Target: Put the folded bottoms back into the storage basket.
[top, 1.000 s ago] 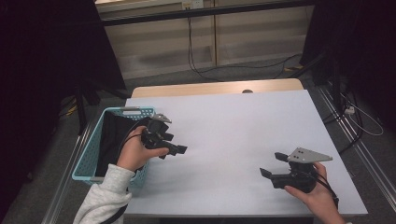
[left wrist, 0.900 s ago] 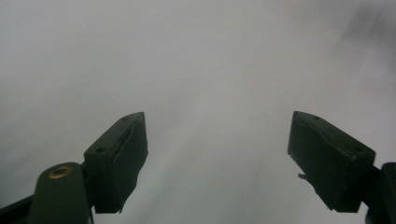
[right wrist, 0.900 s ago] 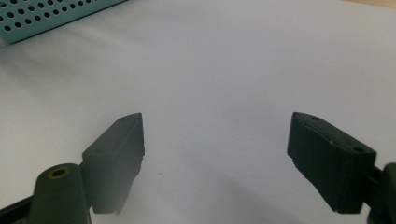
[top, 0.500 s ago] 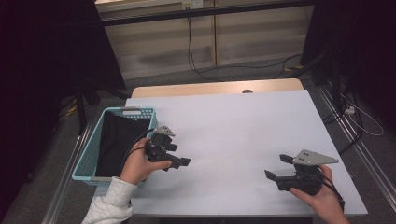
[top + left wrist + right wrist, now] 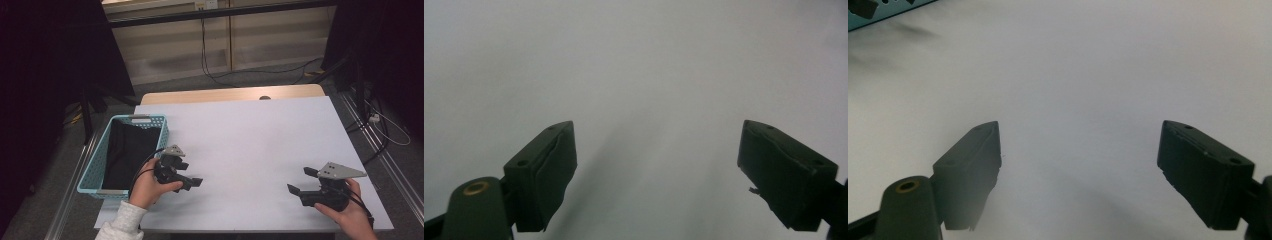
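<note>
White tabletop (image 5: 250,140) runs bare across the middle of the high view, with the teal basket (image 5: 95,165), dark cloth inside, at lower left. The left gripper (image 5: 192,177), just right of the basket, has just been opening its jaws with nothing between them; the right gripper (image 5: 300,182), at lower right, is wide and empty too. Judging by this, a good reach into the basket keeps the jaws spread until they straddle the cloth.

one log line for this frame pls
left gripper: open, empty, jaws just opening, by basket | right gripper: open, empty, over table | basket: black cloth inside
</note>
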Available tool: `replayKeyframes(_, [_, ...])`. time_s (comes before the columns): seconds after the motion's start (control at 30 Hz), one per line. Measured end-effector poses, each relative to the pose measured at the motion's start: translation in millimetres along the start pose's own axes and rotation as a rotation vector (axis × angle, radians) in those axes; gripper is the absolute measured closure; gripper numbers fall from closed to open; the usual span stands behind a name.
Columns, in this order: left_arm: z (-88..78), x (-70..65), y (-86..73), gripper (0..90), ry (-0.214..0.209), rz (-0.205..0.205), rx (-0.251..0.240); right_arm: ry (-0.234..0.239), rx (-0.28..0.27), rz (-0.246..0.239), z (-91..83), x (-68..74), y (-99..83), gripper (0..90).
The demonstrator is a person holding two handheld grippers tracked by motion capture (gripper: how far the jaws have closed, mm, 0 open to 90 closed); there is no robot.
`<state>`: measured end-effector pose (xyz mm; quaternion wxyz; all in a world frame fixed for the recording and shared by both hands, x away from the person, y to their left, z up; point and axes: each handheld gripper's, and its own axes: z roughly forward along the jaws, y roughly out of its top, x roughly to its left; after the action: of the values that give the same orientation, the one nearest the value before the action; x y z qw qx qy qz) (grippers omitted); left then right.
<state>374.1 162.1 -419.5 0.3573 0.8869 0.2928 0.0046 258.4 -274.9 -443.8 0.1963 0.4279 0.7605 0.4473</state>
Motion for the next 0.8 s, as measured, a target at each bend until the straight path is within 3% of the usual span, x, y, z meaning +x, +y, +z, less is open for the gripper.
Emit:
replayKeyframes(0.17, [2.8, 1.6, -8.7, 14.8, -0.016, -0.009, 0.004, -0.002, 0.003, -0.003, 0.5, 0.2, -1.1, 17.1])
replayKeyframes(0.37, [2.2, 3.3, -15.9, 14.0, -0.030, -0.017, -0.024, -0.008, 0.004, 0.003, 0.5, -0.3, -2.3, 16.4])
replayKeyframes(0.8, [-1.8, 5.7, -20.0, 12.1, -0.032, -0.016, -0.057, -0.007, 0.009, 0.003, 0.7, -1.3, -4.0, 16.4])
